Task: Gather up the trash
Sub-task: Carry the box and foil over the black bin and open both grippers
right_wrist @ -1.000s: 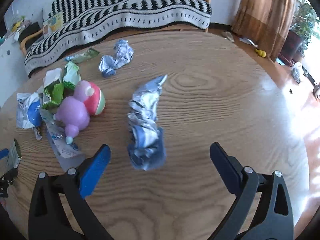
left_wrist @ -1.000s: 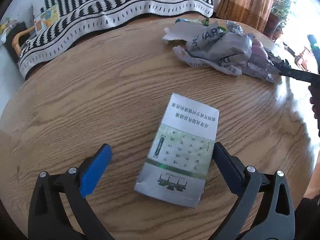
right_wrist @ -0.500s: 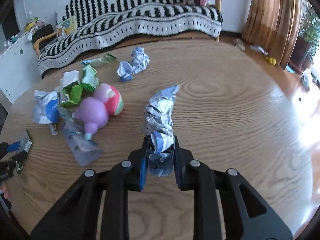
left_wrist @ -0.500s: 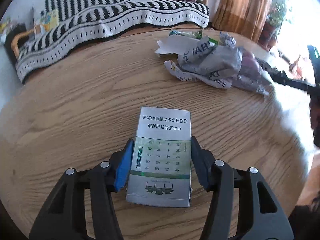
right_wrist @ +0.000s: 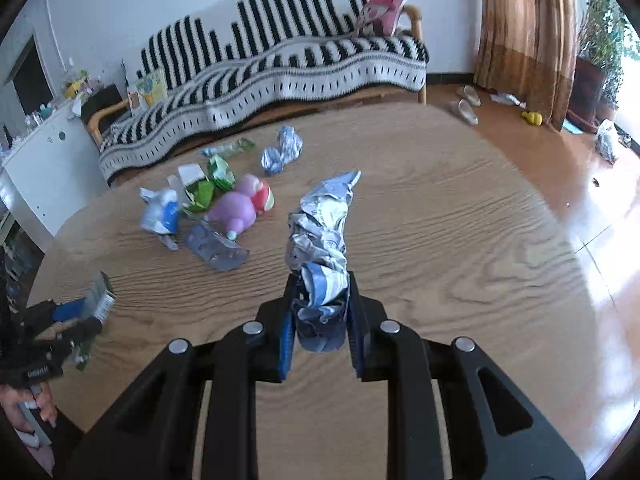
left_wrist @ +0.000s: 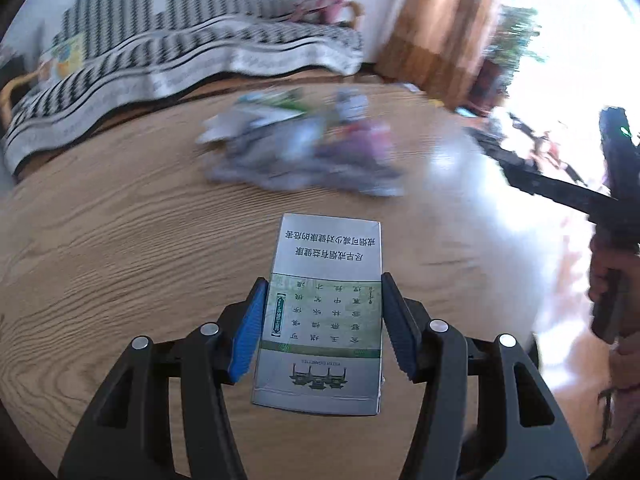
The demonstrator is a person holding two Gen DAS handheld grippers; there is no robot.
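My left gripper is shut on a white and green cigarette box and holds it above the round wooden table. My right gripper is shut on a crumpled silver and blue foil wrapper, lifted off the table. In the right wrist view the left gripper with the box shows at the far left. A pile of loose trash lies further back: a blue and white wrapper, green packets, a grey sachet, a crumpled foil ball.
A purple and pink toy lies among the trash. A sofa with a black and white striped blanket stands behind the table. A white cabinet is at the left, curtains and plants at the right.
Both grippers closed from open, the left on the box and the right on the foil wrapper. Both now lift their items off the table; the left view is blurred by motion.
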